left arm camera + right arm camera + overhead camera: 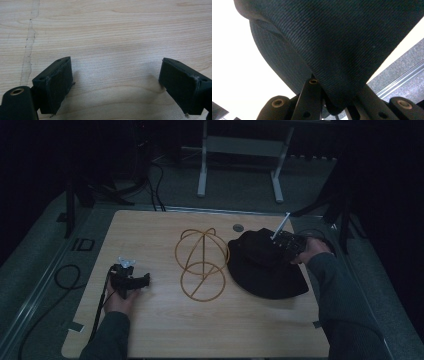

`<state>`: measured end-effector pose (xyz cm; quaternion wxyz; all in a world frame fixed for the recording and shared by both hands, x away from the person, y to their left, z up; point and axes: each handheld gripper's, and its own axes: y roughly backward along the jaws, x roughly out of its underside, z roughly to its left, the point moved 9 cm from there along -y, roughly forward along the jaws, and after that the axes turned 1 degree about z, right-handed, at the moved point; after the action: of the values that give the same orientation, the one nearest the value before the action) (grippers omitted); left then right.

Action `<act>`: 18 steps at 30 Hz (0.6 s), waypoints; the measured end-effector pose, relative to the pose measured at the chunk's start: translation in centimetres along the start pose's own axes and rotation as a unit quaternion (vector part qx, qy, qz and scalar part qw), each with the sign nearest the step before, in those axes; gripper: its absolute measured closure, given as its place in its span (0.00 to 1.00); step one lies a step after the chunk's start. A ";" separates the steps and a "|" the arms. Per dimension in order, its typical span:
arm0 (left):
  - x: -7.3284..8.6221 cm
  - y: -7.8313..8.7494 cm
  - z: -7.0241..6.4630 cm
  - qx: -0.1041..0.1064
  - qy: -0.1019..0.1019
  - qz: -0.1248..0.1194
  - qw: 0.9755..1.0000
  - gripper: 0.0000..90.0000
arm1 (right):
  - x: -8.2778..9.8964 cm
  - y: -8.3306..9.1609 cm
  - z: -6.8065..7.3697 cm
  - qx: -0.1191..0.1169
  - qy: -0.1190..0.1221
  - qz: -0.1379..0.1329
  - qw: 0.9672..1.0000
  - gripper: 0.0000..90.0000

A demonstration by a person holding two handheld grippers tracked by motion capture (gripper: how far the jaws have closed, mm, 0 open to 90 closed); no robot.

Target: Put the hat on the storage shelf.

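A black brimmed hat (265,270) lies on the right side of the wooden table (165,330). My right gripper (277,245) is shut on its crown, and in the right gripper view the dark fabric (332,37) is bunched between the jaws of the right gripper (332,100). Just left of the hat stands a golden wire frame (202,265) made of rings. My left gripper (131,280) rests low at the table's left. In the left gripper view the left gripper (115,65) is open over bare wood (112,30), with nothing between its pads.
A small round grommet (238,227) sits near the table's far edge. Beyond the table stands a white-legged frame (240,150) on the grey floor. Cables (67,275) loop on the floor at the left.
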<state>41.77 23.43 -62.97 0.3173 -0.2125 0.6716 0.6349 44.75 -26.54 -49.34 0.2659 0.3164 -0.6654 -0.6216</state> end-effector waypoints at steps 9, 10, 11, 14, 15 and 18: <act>0.0 0.0 0.0 0.000 0.000 0.000 1.000 0.13 | 0.2 1.6 -0.1 -0.008 0.008 -0.008 1.000 0.97; 0.0 0.0 0.0 0.000 0.000 0.000 1.000 0.13 | 0.3 1.8 -0.2 -0.008 0.008 -0.009 1.000 0.97; 0.0 0.0 0.0 0.000 0.000 0.000 1.000 0.13 | 0.3 1.9 -0.1 -0.009 0.007 -0.010 1.000 0.97; 0.0 0.0 0.0 0.000 0.000 0.000 1.000 0.13 | 0.3 2.4 -0.2 -0.009 0.010 -0.016 1.000 0.97; 0.0 0.0 0.0 0.000 0.000 0.000 1.000 0.13 | 0.3 2.5 -0.3 -0.009 0.014 -0.018 1.000 0.97; 0.0 0.0 0.0 0.000 -0.001 0.001 1.000 0.13 | 0.3 2.9 -0.3 -0.006 0.020 -0.020 1.000 0.97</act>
<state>41.76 23.44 -62.98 0.3171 -0.2117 0.6714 0.6355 44.49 -26.84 -46.40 0.2687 0.3407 -0.6494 -0.6245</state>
